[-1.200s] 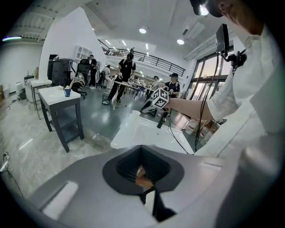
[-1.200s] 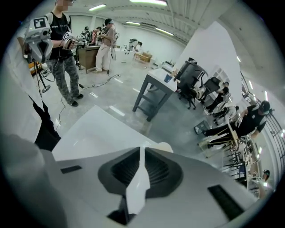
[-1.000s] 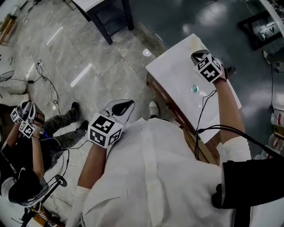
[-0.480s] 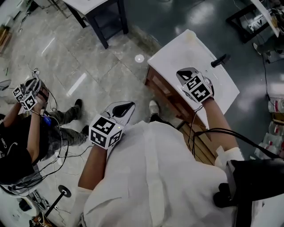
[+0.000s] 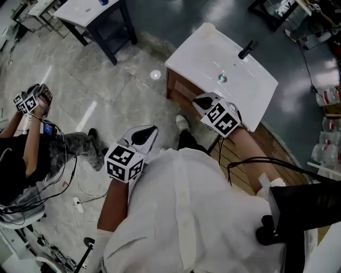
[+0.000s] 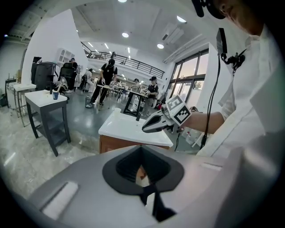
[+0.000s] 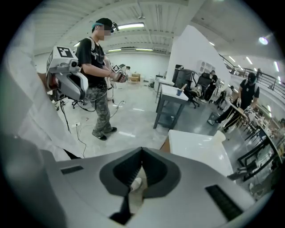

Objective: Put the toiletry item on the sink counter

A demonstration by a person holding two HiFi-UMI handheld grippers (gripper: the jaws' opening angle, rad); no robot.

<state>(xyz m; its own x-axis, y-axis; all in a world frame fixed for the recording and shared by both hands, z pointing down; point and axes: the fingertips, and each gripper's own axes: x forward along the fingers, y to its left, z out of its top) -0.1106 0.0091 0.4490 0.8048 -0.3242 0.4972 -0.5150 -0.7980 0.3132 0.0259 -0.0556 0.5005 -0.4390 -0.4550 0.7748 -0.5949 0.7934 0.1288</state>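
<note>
The white sink counter (image 5: 198, 52) stands ahead of me, with a black faucet (image 5: 246, 49) and a drain (image 5: 222, 79). A small cream item (image 5: 209, 26) sits at its far corner, also seen as a pale lump (image 7: 221, 133) in the right gripper view. My right gripper (image 5: 198, 99) hovers just off the counter's near edge, jaws together and nothing between them. My left gripper (image 5: 151, 129) hangs over the floor to the left of the counter, also shut and empty. From the left gripper view, the right gripper (image 6: 145, 129) shows in front of the counter (image 6: 129, 129).
A dark-framed table with a white top (image 5: 85, 9) stands at the upper left. Another person (image 5: 26, 144) with grippers sits at the left, with cables (image 5: 74, 186) across the floor. Shelving with bottles (image 5: 327, 96) is at the right. Wooden boards (image 5: 272, 149) lie beside the counter.
My right gripper has drawn back from over the sink basin to the counter's near edge. The left gripper has stayed put. The view has shifted, so the counter sits farther off.
</note>
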